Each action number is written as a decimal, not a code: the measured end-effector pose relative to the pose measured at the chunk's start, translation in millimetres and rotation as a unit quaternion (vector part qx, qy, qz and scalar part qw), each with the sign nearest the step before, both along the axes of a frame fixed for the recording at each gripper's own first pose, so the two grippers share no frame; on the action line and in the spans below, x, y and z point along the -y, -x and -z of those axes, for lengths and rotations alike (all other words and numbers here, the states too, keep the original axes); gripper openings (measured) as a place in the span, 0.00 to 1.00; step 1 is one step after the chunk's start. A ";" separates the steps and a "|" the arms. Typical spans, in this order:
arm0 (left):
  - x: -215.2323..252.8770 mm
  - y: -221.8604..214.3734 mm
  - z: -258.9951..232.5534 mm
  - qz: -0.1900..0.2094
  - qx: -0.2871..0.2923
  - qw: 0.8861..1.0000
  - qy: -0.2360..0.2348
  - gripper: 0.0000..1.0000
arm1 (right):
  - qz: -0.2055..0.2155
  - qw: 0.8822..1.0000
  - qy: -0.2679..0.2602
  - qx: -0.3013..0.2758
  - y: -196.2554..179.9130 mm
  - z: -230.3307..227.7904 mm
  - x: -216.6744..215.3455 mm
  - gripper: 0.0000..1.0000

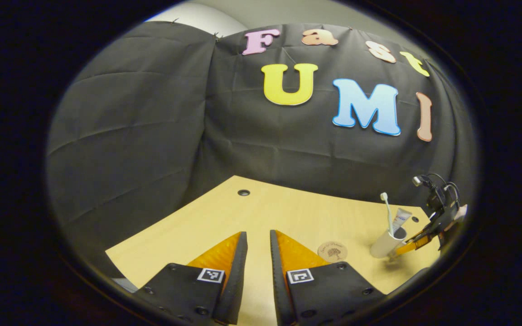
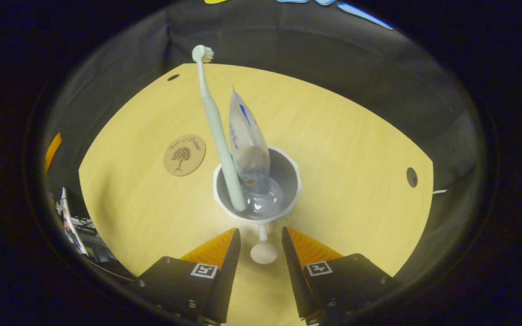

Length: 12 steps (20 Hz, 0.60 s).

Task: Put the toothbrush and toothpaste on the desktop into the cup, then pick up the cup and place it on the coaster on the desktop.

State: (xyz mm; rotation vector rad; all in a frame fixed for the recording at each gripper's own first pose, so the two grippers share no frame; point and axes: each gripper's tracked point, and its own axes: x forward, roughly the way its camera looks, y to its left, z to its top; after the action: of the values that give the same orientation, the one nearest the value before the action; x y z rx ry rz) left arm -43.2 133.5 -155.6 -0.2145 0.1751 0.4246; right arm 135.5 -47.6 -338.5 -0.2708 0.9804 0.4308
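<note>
— Cup check: the white faceted plastic cup (image 2: 261, 199) stands on the pale wooden desk (image 2: 356, 149), green toothbrush (image 2: 215, 127) and clear toothpaste tube (image 2: 247, 140) upright inside.

— Which gripper?

— I'd use my right gripper (image 2: 261, 242): it's parted, empty, the cup dead ahead. The round wooden coaster (image 2: 184, 154) lies forward-left of the cup. My left gripper (image 1: 258, 253) hangs slightly apart, empty, farther off.

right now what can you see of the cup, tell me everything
The cup is white, glossy like plastic or ceramic, with a faceted rim and a small handle ending in a knob. It stands upright on the wooden desktop, beside the coaster, not on it. The toothbrush and toothpaste stand inside. The right gripper brackets its handle, open.
</note>
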 end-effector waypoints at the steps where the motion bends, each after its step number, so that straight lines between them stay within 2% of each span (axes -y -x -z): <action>1: -0.8 1.2 0.8 -0.003 -0.003 1.000 0.001 0.36 | 0.000 1.000 -0.002 -0.002 -1.7 0.8 -0.3 0.48; 2: 0.4 1.7 1.6 -0.004 -0.005 1.000 0.003 0.36 | -0.001 1.000 -0.007 -0.004 -1.7 1.9 -3.7 0.43; 3: 0.2 2.1 0.4 -0.003 -0.007 1.000 0.003 0.36 | -0.002 1.000 -0.013 -0.005 -3.0 2.1 -6.5 0.45; 4: 0.6 1.3 -0.3 -0.002 -0.009 1.000 0.003 0.28 | 0.004 1.000 -0.012 -0.002 -6.3 3.4 -4.2 0.44; 5: 1.4 0.6 -0.3 -0.001 -0.012 1.000 0.001 0.36 | 0.007 1.000 -0.021 -0.001 -7.0 -0.4 -4.7 0.26; 6: 3.7 0.5 -0.6 0.001 -0.012 1.000 0.001 0.36 | 0.007 1.000 -0.024 -0.002 -6.3 -0.2 -5.4 0.26; 7: 5.5 -1.4 -0.8 0.004 -0.013 1.000 0.000 0.32 | 0.006 1.000 -0.026 0.000 -7.7 1.2 -6.7 0.27; 8: 5.0 -2.2 -1.7 0.005 -0.014 1.000 -0.001 0.36 | 0.004 1.000 -0.025 0.002 -8.7 1.2 -7.4 0.23; 10: 7.3 -5.0 -2.9 0.008 -0.014 1.000 0.000 0.36 | -0.001 1.000 -0.025 0.009 -7.3 1.0 -7.3 0.23; 11: 8.5 -6.7 -2.7 0.009 -0.015 1.000 0.001 0.36 | -0.001 1.000 -0.028 0.013 -6.1 -0.5 -7.8 0.18; 12: 9.0 -6.3 -2.5 0.010 -0.015 1.000 0.001 0.36 | 0.000 0.999 -0.035 0.020 -6.7 -0.2 -9.4 0.18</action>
State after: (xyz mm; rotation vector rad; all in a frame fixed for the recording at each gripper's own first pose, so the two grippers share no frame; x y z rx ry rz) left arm -36.9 124.5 -153.1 -0.2080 0.2074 0.4082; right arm 142.3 -38.2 -338.3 -0.2156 0.9253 0.4563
